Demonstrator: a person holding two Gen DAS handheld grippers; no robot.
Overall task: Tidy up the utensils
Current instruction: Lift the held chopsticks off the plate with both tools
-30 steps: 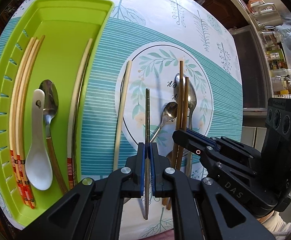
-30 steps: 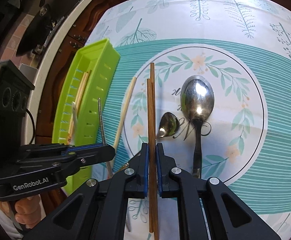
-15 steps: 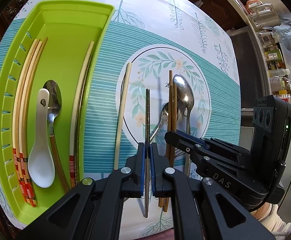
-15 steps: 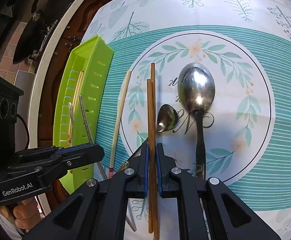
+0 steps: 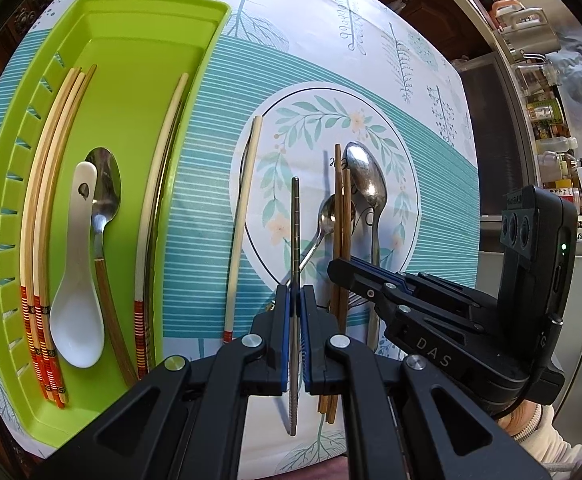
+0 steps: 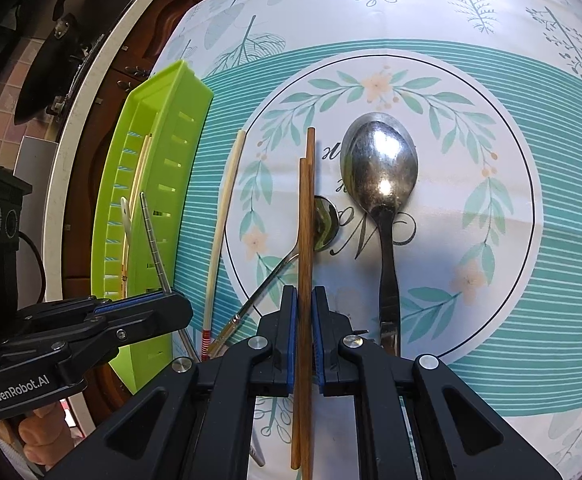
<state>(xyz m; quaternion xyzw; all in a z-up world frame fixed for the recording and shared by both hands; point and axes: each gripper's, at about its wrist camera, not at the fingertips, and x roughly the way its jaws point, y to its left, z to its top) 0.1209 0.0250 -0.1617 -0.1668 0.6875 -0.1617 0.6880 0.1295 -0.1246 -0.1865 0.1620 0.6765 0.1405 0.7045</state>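
The thin ribbed metal chopstick point(image 5: 296, 236) was pinched in the left gripper point(image 5: 295, 300) at lower centre, and the right gripper point(image 6: 304, 304) clamped a brown wooden chopstick pair point(image 6: 305, 216). Over the last second the right one had drifted leftward toward the lime-green plastic tray point(image 5: 139, 28) at upper left — both loads lifted, tray next, likely.

Tray point(image 5: 139, 12) left of spoons point(image 5: 365, 184), ceramic spoon point(image 5: 77, 312) inside tray
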